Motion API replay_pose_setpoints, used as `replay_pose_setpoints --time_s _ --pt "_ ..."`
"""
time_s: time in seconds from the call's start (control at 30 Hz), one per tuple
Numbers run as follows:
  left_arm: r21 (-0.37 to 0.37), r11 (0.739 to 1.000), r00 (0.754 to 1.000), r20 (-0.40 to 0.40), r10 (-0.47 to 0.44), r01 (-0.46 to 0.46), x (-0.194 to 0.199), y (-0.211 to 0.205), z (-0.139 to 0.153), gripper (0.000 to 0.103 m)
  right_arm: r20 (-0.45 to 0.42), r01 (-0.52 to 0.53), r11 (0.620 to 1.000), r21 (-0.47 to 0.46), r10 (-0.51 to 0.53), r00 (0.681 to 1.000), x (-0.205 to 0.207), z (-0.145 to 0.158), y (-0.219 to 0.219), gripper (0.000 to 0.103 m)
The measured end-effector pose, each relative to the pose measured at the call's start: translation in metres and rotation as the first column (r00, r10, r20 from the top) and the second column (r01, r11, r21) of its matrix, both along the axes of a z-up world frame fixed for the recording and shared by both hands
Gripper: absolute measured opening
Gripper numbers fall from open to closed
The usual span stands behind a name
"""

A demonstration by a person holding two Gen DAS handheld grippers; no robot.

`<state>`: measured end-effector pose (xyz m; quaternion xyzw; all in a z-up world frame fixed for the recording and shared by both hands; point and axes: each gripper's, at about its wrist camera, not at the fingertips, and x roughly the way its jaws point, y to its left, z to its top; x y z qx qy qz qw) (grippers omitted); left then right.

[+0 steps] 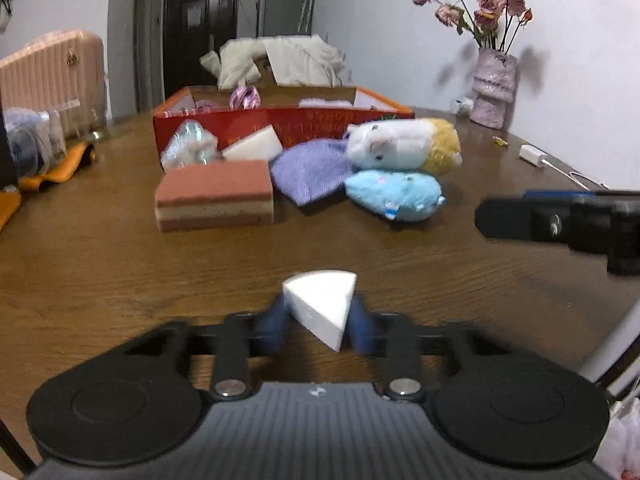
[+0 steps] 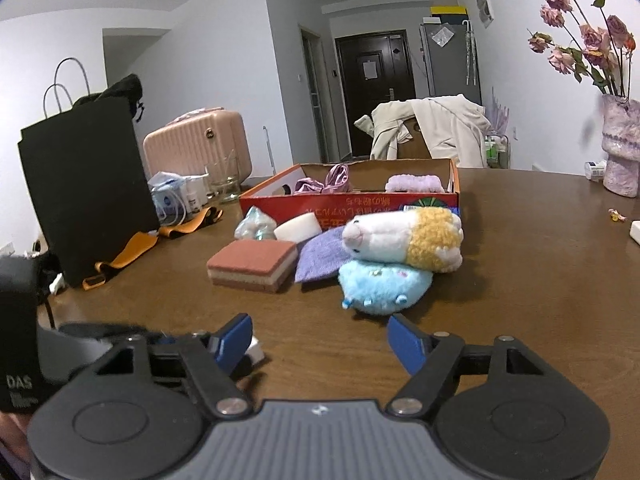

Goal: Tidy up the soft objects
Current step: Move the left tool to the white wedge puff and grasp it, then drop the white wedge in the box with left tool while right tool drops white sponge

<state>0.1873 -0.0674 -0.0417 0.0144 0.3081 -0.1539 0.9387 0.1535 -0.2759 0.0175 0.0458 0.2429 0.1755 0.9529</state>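
The left hand-held gripper [image 1: 318, 326] is squeezing a white sponge wedge [image 1: 322, 306], near on the counter [image 1: 120, 264]. The right hand-held gripper [image 2: 320, 346] is wide apart with nothing in it. Far off sit a blue plush [image 2: 382, 290] and a red box [image 2: 348, 202]

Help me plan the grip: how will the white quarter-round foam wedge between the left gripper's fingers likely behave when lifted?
The white quarter-round foam wedge looks like light sponge, so it should lift easily. The left gripper presses its slanted sides, so it may squash or squeeze forward. Its flat faces make rolling unlikely.
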Motion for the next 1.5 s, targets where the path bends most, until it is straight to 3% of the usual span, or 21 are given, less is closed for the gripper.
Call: replay_pose_setpoints --time_s 0.2,0.33,0.5,0.67,0.73,0.93,1.17,1.5 --pt "-0.075 0.995 0.998 0.001 0.061 -0.061 0.017 0.034 0.015 0.026 0.002 -0.076 0.997 -0.012 0.076 0.997 0.051 0.008 0.026 0.072" --pt "-0.121 0.983 0.989 0.034 0.143 -0.138 0.036 0.068 0.032 0.026 0.015 -0.137 0.99 -0.043 0.138 0.99 0.108 0.015 0.058 0.068" --pt "-0.13 0.972 0.977 0.066 0.204 -0.194 0.064 0.098 0.043 0.026 -0.033 -0.128 0.985 -0.118 0.125 0.992 0.188 0.006 0.102 0.067" --pt "-0.139 0.969 0.973 0.078 0.216 -0.204 0.087 0.112 0.046 0.026 -0.086 -0.102 0.971 -0.215 0.085 0.993 0.232 -0.017 0.13 0.064" --pt "-0.143 0.969 0.973 0.081 0.216 -0.204 0.09 0.114 0.046 0.026 -0.104 -0.095 0.975 -0.201 0.075 0.992 0.239 -0.024 0.13 0.059" --pt "-0.146 0.972 0.977 0.089 0.196 -0.182 0.084 0.114 0.048 0.027 -0.048 -0.067 0.98 -0.188 0.059 0.997 0.219 -0.006 0.121 0.055" --pt "-0.157 0.974 0.976 0.123 0.181 -0.161 0.051 0.105 0.065 0.027 0.037 -0.059 0.992 -0.112 0.064 0.997 0.143 0.028 0.092 0.056" --pt "-0.14 0.986 0.978 0.172 0.118 -0.094 0.006 0.07 0.083 0.028 0.071 -0.035 0.997 -0.061 0.04 0.997 0.042 0.037 0.056 0.057"
